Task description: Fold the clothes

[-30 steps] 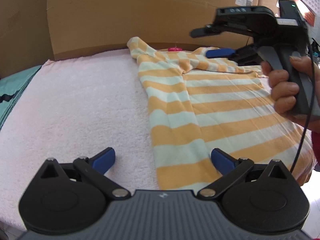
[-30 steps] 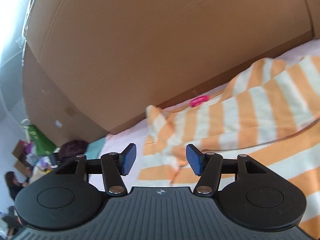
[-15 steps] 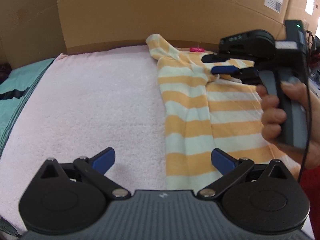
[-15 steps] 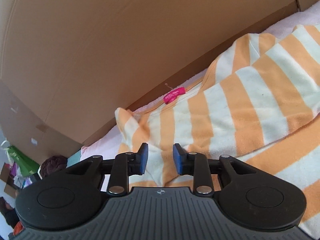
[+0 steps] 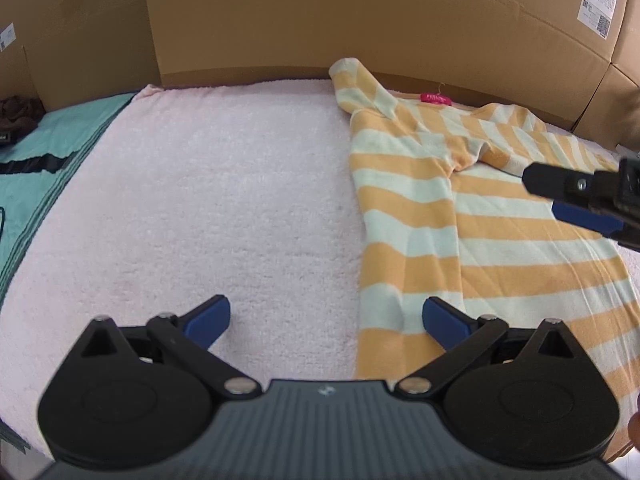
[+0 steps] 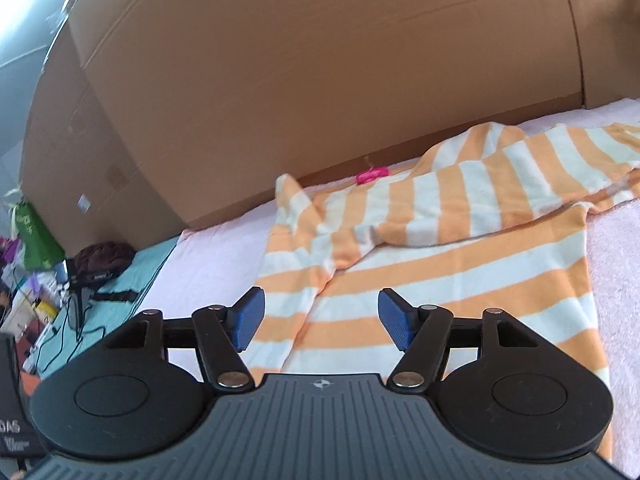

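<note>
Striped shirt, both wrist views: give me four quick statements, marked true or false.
1. The striped shirt lies on a pink towel. True.
2. The right gripper is clamped on a sleeve. False: its jaws stand apart with nothing between the pads.
3. A pink tag sits at the shirt's far edge, near the cardboard. True.
4. The left gripper is shut. False: its jaws are wide open.

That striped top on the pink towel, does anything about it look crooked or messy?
Yes. The orange-and-white striped top is half folded: one sleeve lies slanted across the chest, bunched where it meets the folded side, and the far corner sticks up against the cardboard box. No stains or tears show.
</note>
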A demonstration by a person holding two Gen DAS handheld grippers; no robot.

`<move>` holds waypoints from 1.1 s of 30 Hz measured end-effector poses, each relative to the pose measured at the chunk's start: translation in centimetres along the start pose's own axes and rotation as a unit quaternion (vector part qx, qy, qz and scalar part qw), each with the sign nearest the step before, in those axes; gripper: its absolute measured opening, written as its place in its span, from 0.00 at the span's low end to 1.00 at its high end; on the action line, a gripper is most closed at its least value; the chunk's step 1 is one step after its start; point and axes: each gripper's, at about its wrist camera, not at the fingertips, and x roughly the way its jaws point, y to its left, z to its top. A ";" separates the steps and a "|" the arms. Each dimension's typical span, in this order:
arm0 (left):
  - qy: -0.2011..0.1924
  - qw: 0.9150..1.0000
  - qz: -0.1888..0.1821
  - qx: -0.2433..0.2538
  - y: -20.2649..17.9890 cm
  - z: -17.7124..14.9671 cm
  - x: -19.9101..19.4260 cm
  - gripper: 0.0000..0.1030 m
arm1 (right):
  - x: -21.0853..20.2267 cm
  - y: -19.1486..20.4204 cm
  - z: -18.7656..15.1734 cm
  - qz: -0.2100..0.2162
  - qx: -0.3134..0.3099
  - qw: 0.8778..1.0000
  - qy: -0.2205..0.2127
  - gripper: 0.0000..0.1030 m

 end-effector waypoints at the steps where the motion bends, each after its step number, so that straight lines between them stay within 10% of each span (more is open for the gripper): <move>1: 0.000 1.000 0.002 0.002 -0.1 -0.1 0.0 0.99 | 0.1 0.1 -0.5 0.000 -0.008 1.000 0.008 0.65; 8: 0.000 1.000 0.004 0.000 0.1 -0.7 0.3 0.99 | -1.4 -1.4 -2.5 -0.150 -0.033 0.988 -0.015 0.70; 15: -0.013 1.000 0.002 0.008 0.2 -1.1 0.1 0.99 | -4.7 -0.1 -5.1 0.027 -0.015 0.999 0.023 0.71; 25: -0.039 0.998 -0.041 0.034 5.5 -3.1 -2.2 0.99 | -7.1 5.4 -11.3 0.146 -0.124 0.974 0.119 0.77; 29: -0.045 0.996 -0.055 0.053 6.3 -3.0 -2.5 0.99 | -5.7 5.8 -13.5 0.130 -0.097 0.977 0.135 0.75; 33: -0.038 0.993 -0.084 0.076 6.9 -3.5 -2.8 0.99 | -4.5 5.9 -15.0 0.129 -0.050 0.984 0.111 0.40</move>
